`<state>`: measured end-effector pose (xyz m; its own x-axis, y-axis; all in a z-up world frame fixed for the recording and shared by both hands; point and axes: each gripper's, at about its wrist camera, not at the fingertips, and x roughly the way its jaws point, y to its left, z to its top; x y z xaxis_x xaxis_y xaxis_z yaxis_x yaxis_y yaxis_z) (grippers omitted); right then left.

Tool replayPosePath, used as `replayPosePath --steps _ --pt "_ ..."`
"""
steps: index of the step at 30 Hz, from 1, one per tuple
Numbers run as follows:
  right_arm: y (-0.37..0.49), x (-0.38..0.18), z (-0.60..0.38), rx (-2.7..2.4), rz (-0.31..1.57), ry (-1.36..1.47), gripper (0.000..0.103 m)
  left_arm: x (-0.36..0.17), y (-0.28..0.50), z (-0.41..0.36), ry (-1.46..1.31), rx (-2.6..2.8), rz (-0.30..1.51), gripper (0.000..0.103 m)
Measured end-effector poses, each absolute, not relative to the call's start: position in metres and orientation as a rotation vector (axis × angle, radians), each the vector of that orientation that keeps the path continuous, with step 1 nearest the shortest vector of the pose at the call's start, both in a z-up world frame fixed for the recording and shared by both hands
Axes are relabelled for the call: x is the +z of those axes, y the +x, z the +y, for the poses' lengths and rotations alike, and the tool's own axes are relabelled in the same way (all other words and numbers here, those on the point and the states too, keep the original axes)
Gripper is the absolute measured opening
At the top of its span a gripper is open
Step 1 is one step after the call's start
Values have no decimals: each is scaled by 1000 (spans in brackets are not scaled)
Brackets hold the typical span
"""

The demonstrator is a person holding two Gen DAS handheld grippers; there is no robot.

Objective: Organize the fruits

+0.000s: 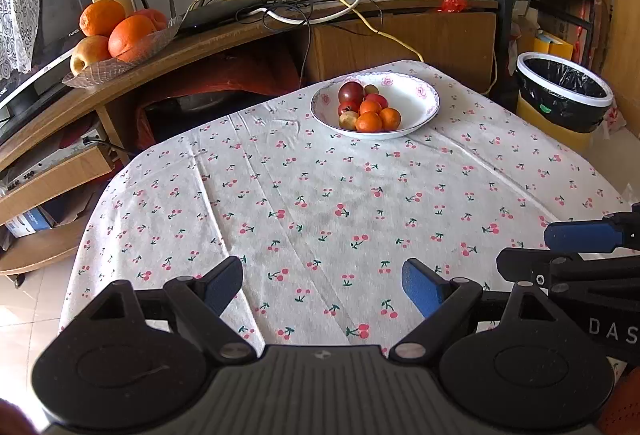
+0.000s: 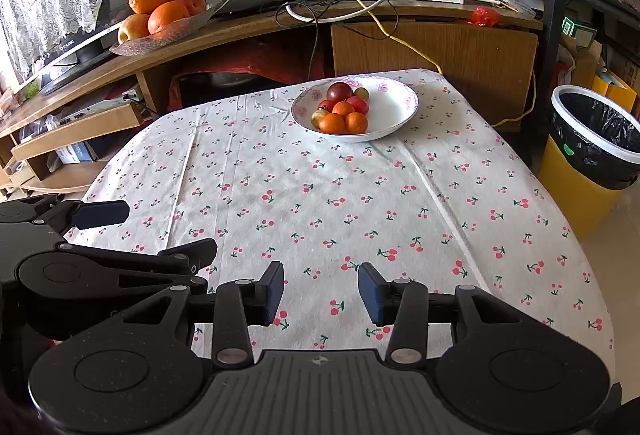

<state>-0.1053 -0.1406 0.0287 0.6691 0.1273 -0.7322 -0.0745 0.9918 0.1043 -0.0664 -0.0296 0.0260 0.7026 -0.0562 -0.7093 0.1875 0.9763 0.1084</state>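
Cluttered room: a curved wooden shelf with cables, a router and a glass tray of oranges runs along the back, and a lined bin stands off to the right of both tongs. Nearer us, the surface wears a cherry-print cloth, creased in long folds.

We note the left tongs and right tongs side by side at the near edge of the surface, both spread wide and holding nothing. The right pair shows at the right margin of the left wrist view.

The task's thing: a floral white bowl sits well ahead of both tongs, at the far end of the surface, slightly to the right of the left pair. In it we see piled small fruits: orange ones in front, red and dark ones behind, a pale one at the rear.

Risks, as we judge them:
- The fruits are round and heaped, so a pinch on one could roll its neighbours out.
- The cloth is loose; dragging the bowl could bunch it.
- The tongs sit close together and may collide on the reach.
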Motion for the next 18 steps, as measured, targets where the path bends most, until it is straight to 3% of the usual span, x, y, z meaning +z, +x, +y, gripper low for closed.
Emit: replayPosePath --steps 18 --pt "-114 27 -139 111 830 72 40 27 -77 -28 186 -141 778 94"
